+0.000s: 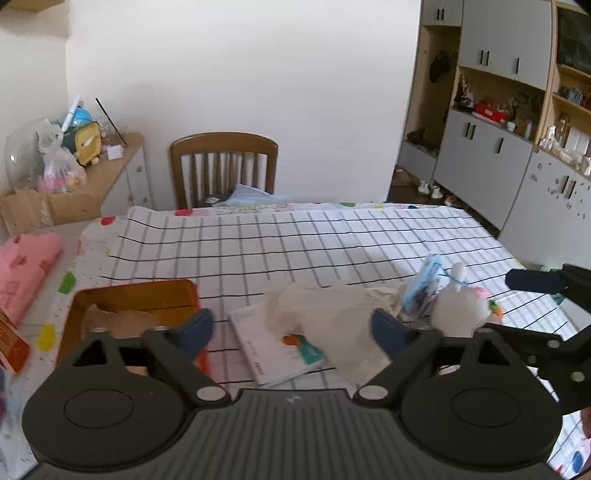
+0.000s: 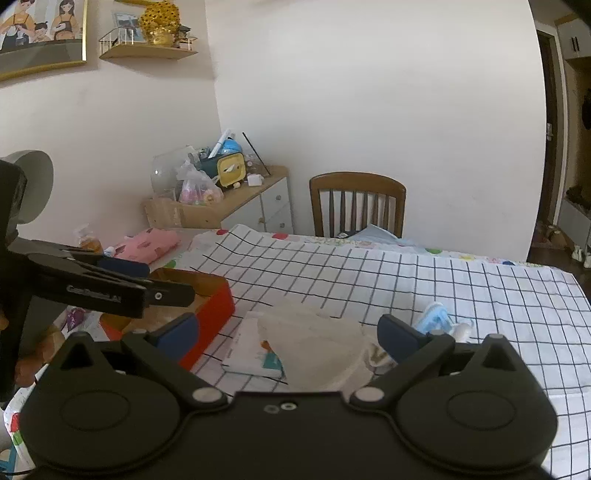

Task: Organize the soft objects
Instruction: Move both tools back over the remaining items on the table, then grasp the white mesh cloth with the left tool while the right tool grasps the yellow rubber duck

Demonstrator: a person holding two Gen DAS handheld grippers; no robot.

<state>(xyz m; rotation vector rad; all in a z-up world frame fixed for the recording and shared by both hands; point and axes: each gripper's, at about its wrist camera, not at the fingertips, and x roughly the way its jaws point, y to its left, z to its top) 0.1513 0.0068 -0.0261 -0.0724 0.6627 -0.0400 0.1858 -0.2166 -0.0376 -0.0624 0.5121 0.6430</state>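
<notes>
Both grippers, left gripper point(image 1: 291, 328) and right gripper point(image 2: 288, 332), have jaws spread wide, grasping nothing. Between and just beyond the jaws lies a white cloth point(image 1: 325, 310) on a booklet point(image 1: 266, 347); a plush toy point(image 1: 460, 306) sits right of it.

**A bright room with white walls**

Plain white walls point(image 2: 369, 92) in soft daylight. A wooden chair point(image 1: 223, 166) stands at the far edge of the surface. A low cabinet point(image 2: 255, 199) sits left; grey cupboards with open shelves point(image 1: 491, 110) line the right. A framed picture point(image 2: 40, 33) hangs high.
</notes>
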